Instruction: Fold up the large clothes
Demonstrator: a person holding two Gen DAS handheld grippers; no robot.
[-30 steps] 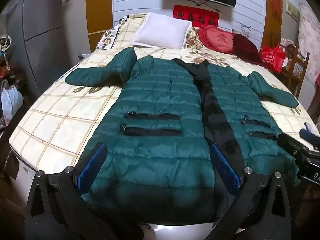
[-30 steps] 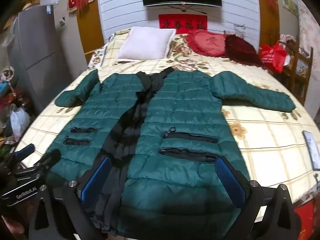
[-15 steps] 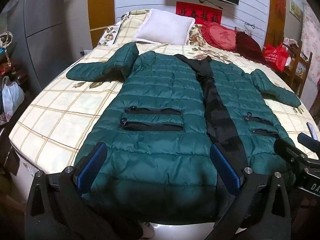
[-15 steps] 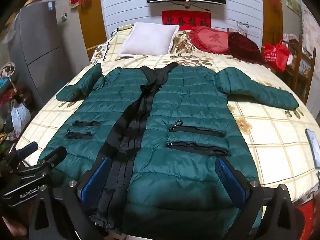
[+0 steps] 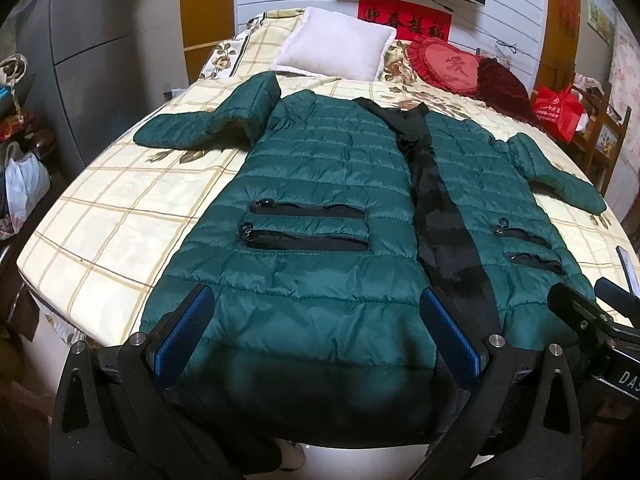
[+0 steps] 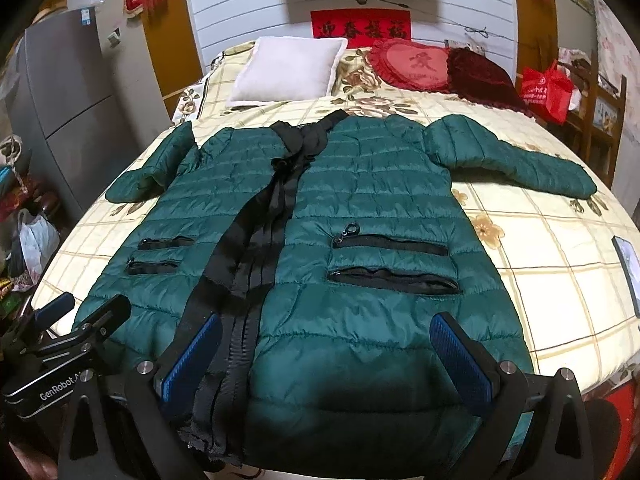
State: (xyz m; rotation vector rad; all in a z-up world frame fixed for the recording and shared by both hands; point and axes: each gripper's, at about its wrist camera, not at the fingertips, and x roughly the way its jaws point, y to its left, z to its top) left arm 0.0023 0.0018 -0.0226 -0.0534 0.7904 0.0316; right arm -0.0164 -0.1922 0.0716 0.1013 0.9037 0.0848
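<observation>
- A long green quilted jacket lies flat, front up, on the bed, its hem toward the cameras and its collar toward the pillows.
- A black front placket runs down the middle of the jacket from collar to hem.
- Each front panel carries two black zipped pockets, one above the other.
- Both sleeves spread outward over the checked bedspread; the sleeve seen at left in the left wrist view is bent at the elbow, the other sleeve lies nearly straight.
- The left gripper hovers over the hem with its blue-padded fingers spread wide apart, holding nothing.
- The right gripper is likewise wide apart over the hem, one blue-padded finger above the lower end of the placket, the other over the green panel; whether the pads touch the cloth I cannot tell.
- Each camera sees the other gripper at the edge of its view, just beside the jacket's lower corner.
- A white pillow, a red heart-shaped cushion and a dark red cushion sit at the head of the bed, apart from the jacket.
- A flat dark device rests on the bedspread near the bed's right edge.
- A red bag stands beside the bed.
</observation>
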